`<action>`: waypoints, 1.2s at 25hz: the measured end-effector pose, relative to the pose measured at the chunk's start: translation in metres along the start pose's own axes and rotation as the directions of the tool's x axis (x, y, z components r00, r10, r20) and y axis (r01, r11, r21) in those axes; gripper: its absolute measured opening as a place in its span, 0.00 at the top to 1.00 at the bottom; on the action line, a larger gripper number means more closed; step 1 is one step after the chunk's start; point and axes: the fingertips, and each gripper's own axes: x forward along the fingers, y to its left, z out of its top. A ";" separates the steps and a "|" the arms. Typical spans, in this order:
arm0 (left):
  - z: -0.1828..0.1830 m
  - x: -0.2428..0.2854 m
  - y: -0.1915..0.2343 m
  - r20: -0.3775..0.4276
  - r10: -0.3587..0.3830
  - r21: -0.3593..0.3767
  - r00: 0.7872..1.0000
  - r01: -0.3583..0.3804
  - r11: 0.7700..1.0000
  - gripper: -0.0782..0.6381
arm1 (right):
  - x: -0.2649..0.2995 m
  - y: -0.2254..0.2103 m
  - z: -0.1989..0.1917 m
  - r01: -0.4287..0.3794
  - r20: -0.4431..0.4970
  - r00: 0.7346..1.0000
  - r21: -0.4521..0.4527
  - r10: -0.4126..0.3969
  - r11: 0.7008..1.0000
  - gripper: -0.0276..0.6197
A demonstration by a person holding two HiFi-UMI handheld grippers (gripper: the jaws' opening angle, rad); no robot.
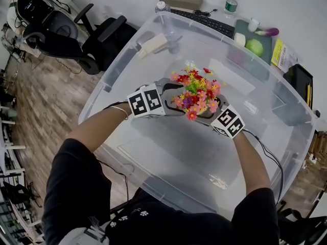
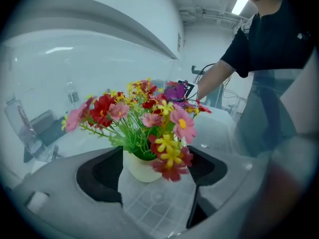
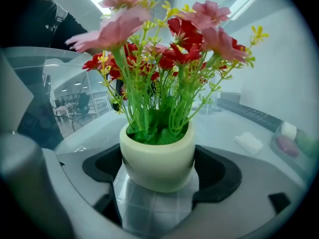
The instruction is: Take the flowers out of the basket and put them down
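Your right tongs (image 3: pixel 158 176) gripped the flower pot (image 3: pixel 157 156), keeping it upright; your left tongs (image 2: pixel 154 176) stood released around it.

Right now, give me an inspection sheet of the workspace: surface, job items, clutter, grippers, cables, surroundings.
Surface: clear bin on a white table.
Job's things: flower pot upright, still low inside the bin; flowers look intact.
Clutter: keyboard, two bottles, and a green tray with toy produce, all beyond the bin.
Grippers: right gripper closed on the pot; left gripper open, with the pot at its jaw tips and not squeezed.
Cables: black cable trailing from the right gripper.
Surroundings: office chairs and wood floor on the left.
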 end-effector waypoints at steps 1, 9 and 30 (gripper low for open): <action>-0.002 0.002 -0.002 -0.008 -0.010 0.002 1.000 0.010 1.000 0.35 | -0.001 0.000 -0.001 -0.004 -0.003 1.000 -0.003 0.004 1.000 0.26; -0.023 0.014 -0.021 -0.100 -0.083 0.051 0.992 0.089 0.995 0.33 | -0.009 0.006 -0.004 -0.035 0.000 0.999 -0.015 0.035 0.999 0.26; -0.033 0.043 0.002 -0.082 -0.084 0.023 0.993 0.086 0.996 0.32 | -0.014 0.011 -0.008 -0.053 0.003 0.999 -0.030 0.054 0.998 0.26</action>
